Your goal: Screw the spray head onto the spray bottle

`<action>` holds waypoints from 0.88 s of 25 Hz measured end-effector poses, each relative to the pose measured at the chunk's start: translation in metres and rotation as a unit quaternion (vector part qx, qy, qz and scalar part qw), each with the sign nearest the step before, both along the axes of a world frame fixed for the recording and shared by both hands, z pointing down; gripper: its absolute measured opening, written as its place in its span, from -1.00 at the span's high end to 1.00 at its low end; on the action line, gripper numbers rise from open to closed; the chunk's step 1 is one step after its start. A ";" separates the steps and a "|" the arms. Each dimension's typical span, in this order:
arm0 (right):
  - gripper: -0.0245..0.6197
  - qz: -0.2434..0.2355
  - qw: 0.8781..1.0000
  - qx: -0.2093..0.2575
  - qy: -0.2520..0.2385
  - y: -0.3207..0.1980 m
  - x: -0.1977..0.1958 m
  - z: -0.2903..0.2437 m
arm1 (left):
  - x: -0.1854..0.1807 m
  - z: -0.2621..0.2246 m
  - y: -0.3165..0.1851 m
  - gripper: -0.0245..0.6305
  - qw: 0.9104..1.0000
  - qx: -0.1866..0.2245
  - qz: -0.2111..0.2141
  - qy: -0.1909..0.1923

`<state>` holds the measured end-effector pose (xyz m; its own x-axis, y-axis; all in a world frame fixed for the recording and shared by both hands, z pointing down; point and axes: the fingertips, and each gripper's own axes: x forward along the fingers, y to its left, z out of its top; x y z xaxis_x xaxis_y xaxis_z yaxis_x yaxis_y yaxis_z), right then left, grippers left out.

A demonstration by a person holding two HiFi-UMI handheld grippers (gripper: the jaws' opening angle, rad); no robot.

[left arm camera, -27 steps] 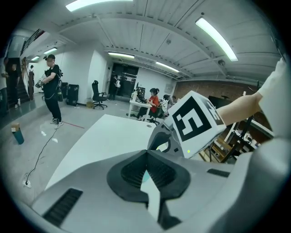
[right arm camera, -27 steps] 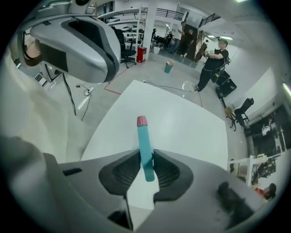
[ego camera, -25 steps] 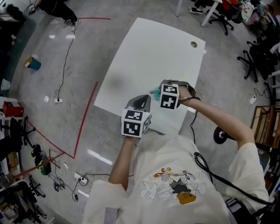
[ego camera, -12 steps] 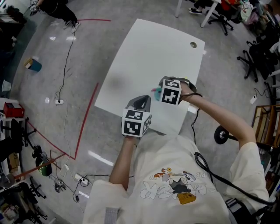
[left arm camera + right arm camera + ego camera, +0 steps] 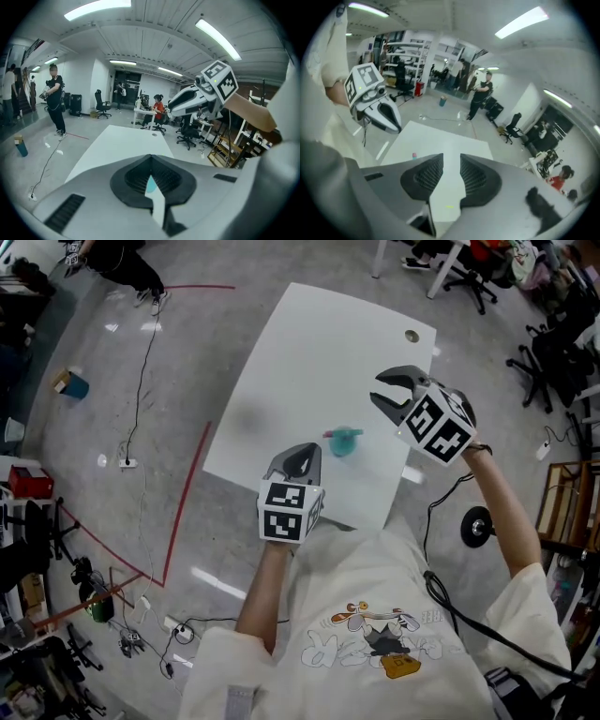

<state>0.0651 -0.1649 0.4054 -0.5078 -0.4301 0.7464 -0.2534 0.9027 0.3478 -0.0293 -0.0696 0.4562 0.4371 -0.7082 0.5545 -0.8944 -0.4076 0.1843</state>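
White table [image 5: 309, 352] holds bottle [image 5: 344, 441]. My left gripper [image 5: 302, 452] sits near it, jaws closed. My right gripper [image 5: 378, 388] is raised; its jaws have just been opening, nothing between them.

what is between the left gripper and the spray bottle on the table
Nothing: in the head view only bare white table separates the left gripper from the spray bottle.

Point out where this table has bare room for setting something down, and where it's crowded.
Bare: the far half of the table, from the spray bottle to the cable hole, and the strip left of the bottle. Crowded: the near edge, where the shut left claw sits close to the bottle and the open right claw hangs over the right edge.
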 end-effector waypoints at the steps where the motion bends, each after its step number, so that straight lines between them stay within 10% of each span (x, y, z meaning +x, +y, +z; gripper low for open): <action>1: 0.58 0.028 0.999 0.016 -0.039 -0.007 0.007 -0.018 | 0.000 -0.007 -0.001 0.90 1.000 0.009 -0.003 -0.004; 9: 0.67 0.209 0.921 0.026 -0.328 0.024 0.030 -0.044 | -0.005 -0.035 -0.011 0.90 0.997 0.050 -0.056 0.002; 22: 0.83 0.246 0.883 -0.013 -0.401 0.065 0.056 -0.011 | 0.043 -0.041 0.005 0.90 0.990 0.082 -0.115 -0.002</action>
